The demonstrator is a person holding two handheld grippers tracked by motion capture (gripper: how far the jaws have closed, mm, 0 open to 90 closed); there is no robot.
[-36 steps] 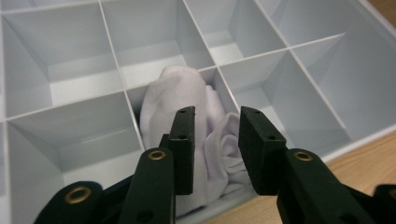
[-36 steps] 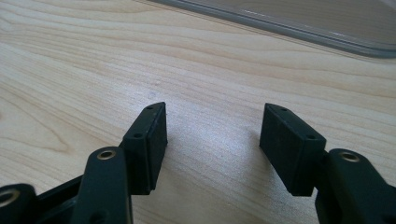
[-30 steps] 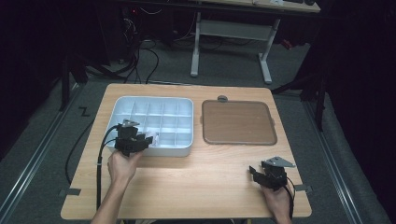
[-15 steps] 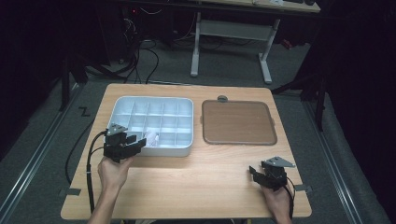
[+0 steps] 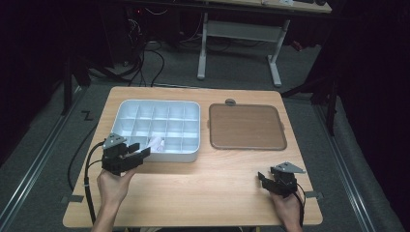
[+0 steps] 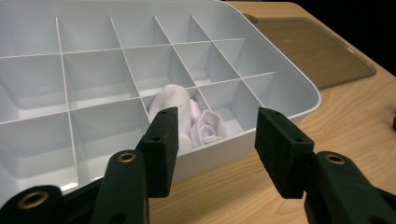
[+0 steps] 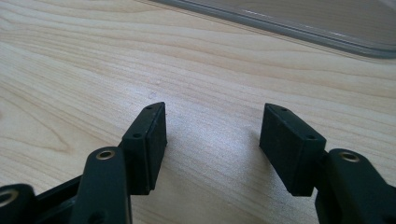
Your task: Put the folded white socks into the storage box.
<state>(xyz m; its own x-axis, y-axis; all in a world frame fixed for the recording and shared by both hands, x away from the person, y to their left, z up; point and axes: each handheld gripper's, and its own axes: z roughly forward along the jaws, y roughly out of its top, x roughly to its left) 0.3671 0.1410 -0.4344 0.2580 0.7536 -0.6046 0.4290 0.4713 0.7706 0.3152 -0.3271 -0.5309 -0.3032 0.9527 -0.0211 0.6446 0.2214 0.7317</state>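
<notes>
Left claw [image 6: 215, 140] spread and empty, its jaws just opened, beside the organiser's near edge.
The rolled white cloth [image 6: 189, 116] is seen straight ahead in a near-row compartment of the white divided organiser tray [image 5: 126, 107]; the spread right claw [image 5: 276, 181] is held well apart.

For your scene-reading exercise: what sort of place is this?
Probably a lab or workshop set up for recording: a wooden table on a dark floor, loose cables behind it, a second desk frame beyond.

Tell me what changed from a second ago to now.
The left tool drew back from over the white organizer tray toward the table's near edge, its jaws opening, nothing between them. The rolled white cloth lies in a near-row compartment. The right tool, open over the table, and the brown lid stayed put.
</notes>
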